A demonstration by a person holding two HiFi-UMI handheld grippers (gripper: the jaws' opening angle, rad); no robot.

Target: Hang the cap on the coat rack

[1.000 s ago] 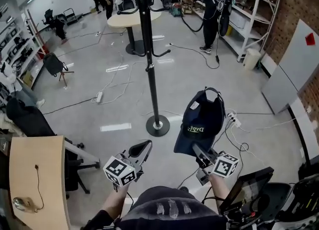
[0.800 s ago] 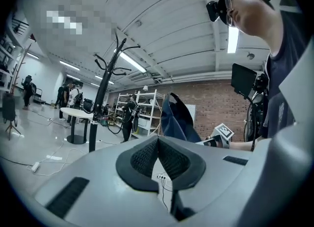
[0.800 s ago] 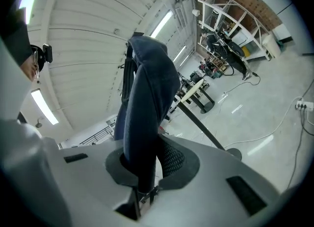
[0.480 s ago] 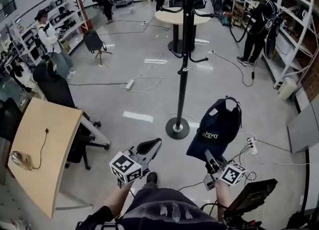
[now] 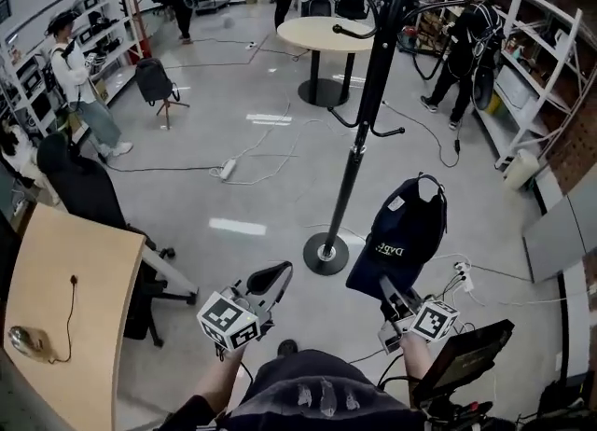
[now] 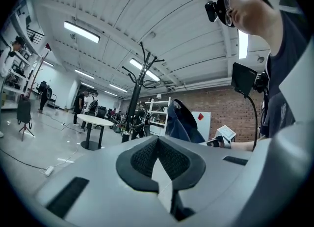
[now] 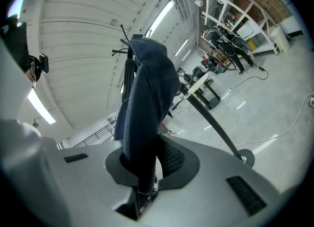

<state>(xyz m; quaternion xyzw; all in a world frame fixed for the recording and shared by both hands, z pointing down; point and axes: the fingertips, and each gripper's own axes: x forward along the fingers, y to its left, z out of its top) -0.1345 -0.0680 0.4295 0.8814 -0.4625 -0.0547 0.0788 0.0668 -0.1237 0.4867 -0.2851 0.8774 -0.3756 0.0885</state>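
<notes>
At about eleven o'clock, nearest the person, the left gripper (image 5: 268,282) holds nothing and its jaws are pressed together, probably idle while the other hand works. At one o'clock the right gripper (image 5: 393,297) is clamped on the lower edge of the dark cap (image 5: 403,229), which stands upright above the jaws, seemingly so its free top can be slipped over a hook. Beyond, at twelve o'clock, the coat rack (image 5: 359,145) stands near the cap but apart from it, and the hooks in view are bare.

Yellow-green lettering (image 5: 393,250) on the dark cap (image 5: 410,219) (too small and skewed for a sure reading)
</notes>
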